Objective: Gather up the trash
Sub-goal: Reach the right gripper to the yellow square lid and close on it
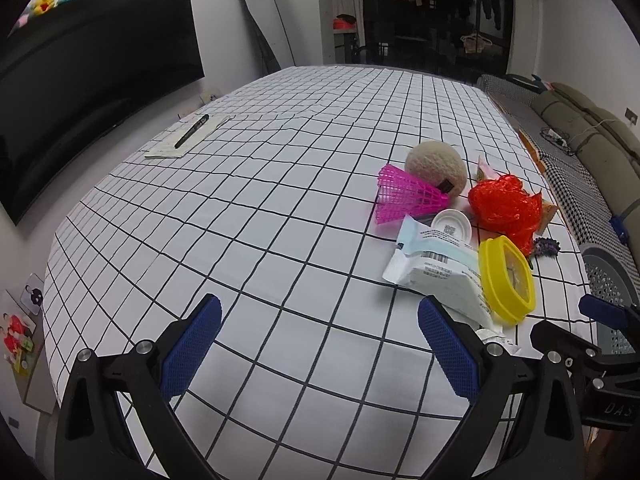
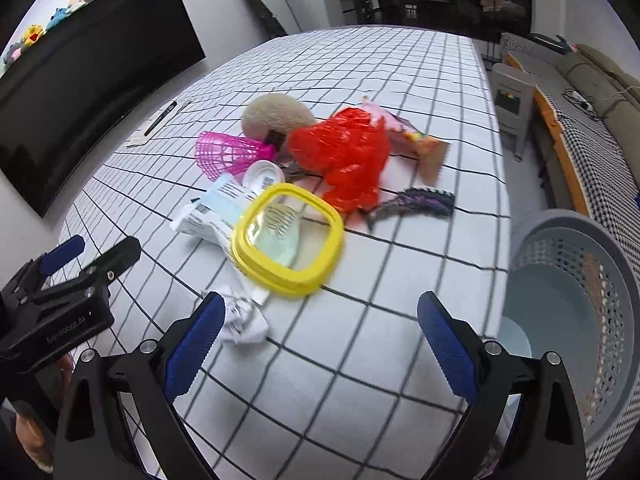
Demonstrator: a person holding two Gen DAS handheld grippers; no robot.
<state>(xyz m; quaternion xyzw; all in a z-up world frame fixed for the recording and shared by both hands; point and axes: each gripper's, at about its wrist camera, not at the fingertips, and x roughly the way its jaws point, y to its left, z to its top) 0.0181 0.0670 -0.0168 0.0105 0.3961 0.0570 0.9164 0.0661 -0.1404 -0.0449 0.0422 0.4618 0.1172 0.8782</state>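
A pile of items lies on the checked tablecloth [image 2: 360, 360]: a yellow lid [image 2: 288, 236], a white and blue wrapper [image 2: 216, 212], a crumpled paper ball [image 2: 242, 314], a red plastic bag [image 2: 344, 156], a pink mesh cone [image 2: 224, 152], a white cap [image 2: 262, 174], a beige ball [image 2: 276, 114] and a purple comb [image 2: 420, 202]. My right gripper [image 2: 318, 336] is open and empty, just short of the yellow lid, with the paper ball by its left finger. My left gripper [image 1: 320, 344] is open and empty, left of the wrapper [image 1: 436, 272] and yellow lid [image 1: 506, 280].
A grey perforated basket [image 2: 576, 320] stands off the table's right edge. A pen on paper [image 1: 192, 130] lies at the table's far left. A large dark screen [image 1: 80, 80] is on the left wall. A sofa [image 1: 580, 120] runs along the right.
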